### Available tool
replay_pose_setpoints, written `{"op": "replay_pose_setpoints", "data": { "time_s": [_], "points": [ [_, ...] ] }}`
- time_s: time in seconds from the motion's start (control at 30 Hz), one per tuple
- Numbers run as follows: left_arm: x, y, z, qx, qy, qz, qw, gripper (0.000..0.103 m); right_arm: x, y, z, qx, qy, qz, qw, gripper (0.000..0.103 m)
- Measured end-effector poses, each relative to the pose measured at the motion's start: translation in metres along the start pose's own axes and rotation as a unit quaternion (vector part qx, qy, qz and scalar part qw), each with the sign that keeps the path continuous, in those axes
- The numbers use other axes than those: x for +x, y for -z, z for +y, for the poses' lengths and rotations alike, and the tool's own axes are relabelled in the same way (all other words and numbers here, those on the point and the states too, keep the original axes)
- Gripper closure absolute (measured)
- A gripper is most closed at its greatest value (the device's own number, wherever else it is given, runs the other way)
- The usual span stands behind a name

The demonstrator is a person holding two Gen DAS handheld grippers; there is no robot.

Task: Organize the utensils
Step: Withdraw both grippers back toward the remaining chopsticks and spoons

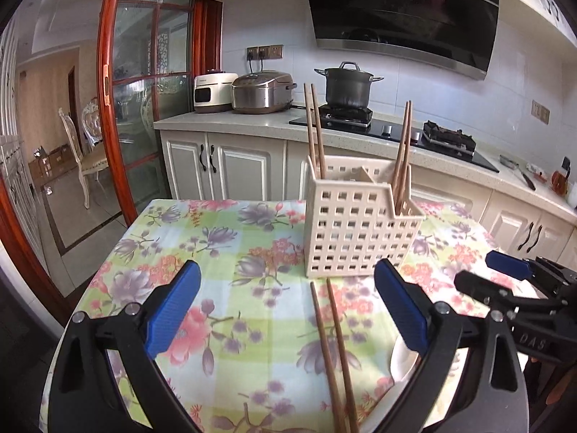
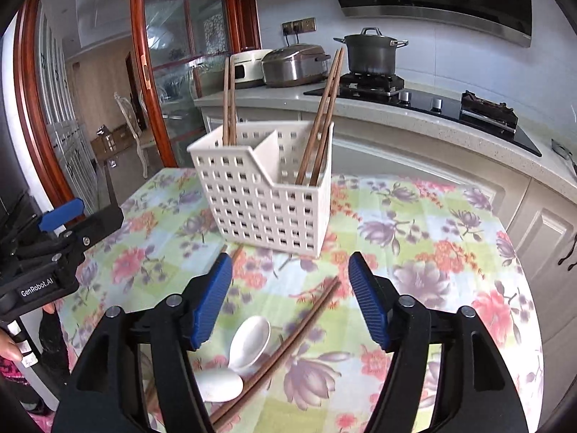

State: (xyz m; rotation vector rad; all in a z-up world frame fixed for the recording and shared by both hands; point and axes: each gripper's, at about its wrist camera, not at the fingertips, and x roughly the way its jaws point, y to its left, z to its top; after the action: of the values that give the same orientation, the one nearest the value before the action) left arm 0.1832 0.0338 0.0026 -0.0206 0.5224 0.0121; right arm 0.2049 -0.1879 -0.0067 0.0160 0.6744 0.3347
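Both hand-held grippers spread apart above the floral-cloth surface (image 1: 223, 238).

Left wrist view: left hand-held gripper (image 1: 286, 299) jaws apart, empty; chopstick pair (image 1: 333, 353) lies flat between them, before the perforated utensil caddy (image 1: 355, 231).
Right wrist view: right hand-held gripper (image 2: 290, 297) jaws apart, empty; white spoons (image 2: 249, 342) and loose chopsticks (image 2: 288, 346) lie below; caddy holds upright chopsticks (image 2: 322, 112).

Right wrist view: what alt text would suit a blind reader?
An open gripper hovers over chopsticks and two white spoons on a floral tablecloth. Behind stands a white basket holding more chopsticks.
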Motion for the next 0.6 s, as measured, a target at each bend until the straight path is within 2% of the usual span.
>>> {"op": "replay_pose_setpoints", "data": {
  "time_s": [0.17, 0.33, 0.5, 0.6],
  "points": [
    [-0.007, 0.017, -0.003, 0.002, -0.005, -0.002, 1.0, 0.009, 0.0, 0.021, -0.006, 0.025, 0.018, -0.003, 1.0, 0.026],
    [-0.012, 0.034, -0.008, 0.019, -0.01, -0.004, 0.9998, 0.009, 0.012, 0.04, -0.021, 0.057, 0.04, 0.012, 0.998, 0.027],
    [-0.009, 0.047, -0.013, 0.032, -0.008, 0.004, 0.9994, 0.009, 0.028, 0.053, -0.032, 0.085, 0.053, 0.048, 0.994, 0.046],
    [-0.005, 0.054, -0.01, 0.027, -0.002, 0.013, 0.9995, 0.009, 0.037, 0.06, -0.032, 0.088, 0.058, 0.065, 0.992, 0.054]
  ]
}}
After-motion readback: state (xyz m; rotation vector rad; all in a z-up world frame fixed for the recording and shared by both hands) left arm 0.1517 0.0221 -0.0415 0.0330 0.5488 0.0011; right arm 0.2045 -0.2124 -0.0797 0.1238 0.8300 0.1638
